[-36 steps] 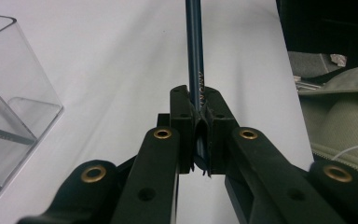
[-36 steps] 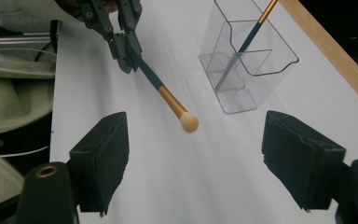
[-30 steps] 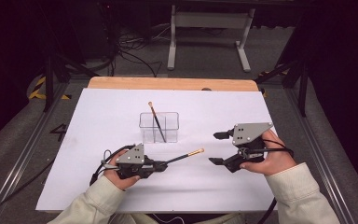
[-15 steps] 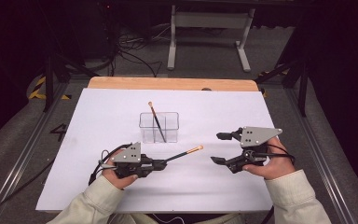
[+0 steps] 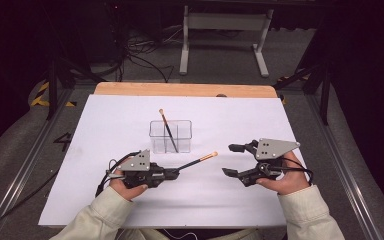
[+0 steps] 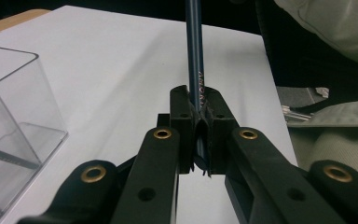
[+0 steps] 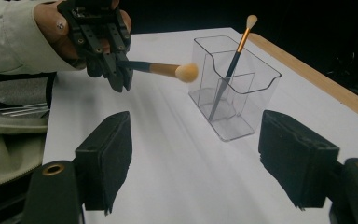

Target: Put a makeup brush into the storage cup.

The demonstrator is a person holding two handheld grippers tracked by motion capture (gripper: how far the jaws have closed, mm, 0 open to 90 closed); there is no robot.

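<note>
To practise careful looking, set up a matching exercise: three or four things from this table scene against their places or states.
Things:
1 left gripper
2 right gripper
3 clear holder
4 second brush

States:
A stands in the holder
B jaws open, nothing between them
C shut on a brush
D rests on the white sheet

Pairs: 1-C, 2-B, 3-D, 4-A

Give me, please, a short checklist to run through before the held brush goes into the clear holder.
1. Left gripper clamped on the brush: ok, jaws shut on its dark handle.
2. Brush clear of the table: ok, soft tip raised, pointing toward the right gripper.
3. Right gripper free to help: ok, jaws apart with nothing between them, though they have just been closing a little.
4. Clear holder upright: ok.
5. Room in the holder: ok, one brush leans in one compartment.
6. Which compartment is best: cannot tell.
</note>
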